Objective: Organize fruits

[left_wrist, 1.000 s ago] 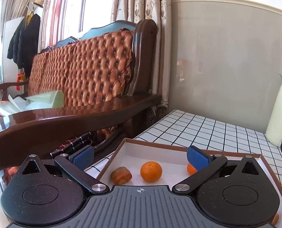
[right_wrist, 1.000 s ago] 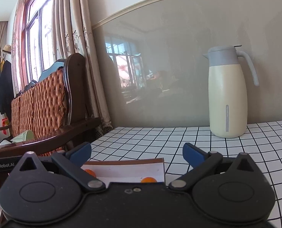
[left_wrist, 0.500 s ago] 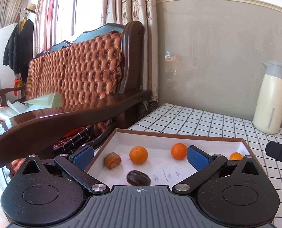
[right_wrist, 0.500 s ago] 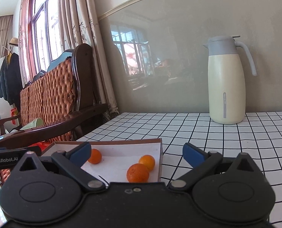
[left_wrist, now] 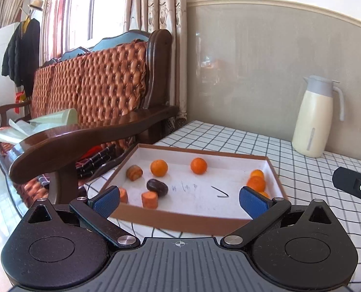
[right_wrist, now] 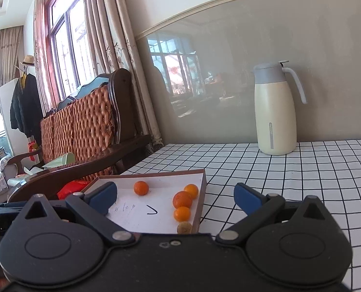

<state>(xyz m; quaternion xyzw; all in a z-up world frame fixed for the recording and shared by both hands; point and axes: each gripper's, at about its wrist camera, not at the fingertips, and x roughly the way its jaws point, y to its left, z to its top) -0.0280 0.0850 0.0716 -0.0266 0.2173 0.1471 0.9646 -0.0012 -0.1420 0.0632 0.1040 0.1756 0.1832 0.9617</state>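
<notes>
Nearest, the left gripper (left_wrist: 179,200) hangs with jaws spread wide and empty, just short of the near brown rim of the shallow box (left_wrist: 180,220). The right gripper (right_wrist: 175,197), likewise wide apart and holding nothing, straddles the box's right wall; checked tablecloth (right_wrist: 289,182) lies bare to its right. Since half a second ago both have drawn back, showing more of the box. Inside: carrot pieces (left_wrist: 150,199) near left, a dark fruit (left_wrist: 157,187) beside them, oranges (left_wrist: 198,165) farther in, and more clustered at the right wall (right_wrist: 182,199). A cream jug (right_wrist: 275,112) stands far right; a wooden sofa arm (left_wrist: 83,136) borders the left.
</notes>
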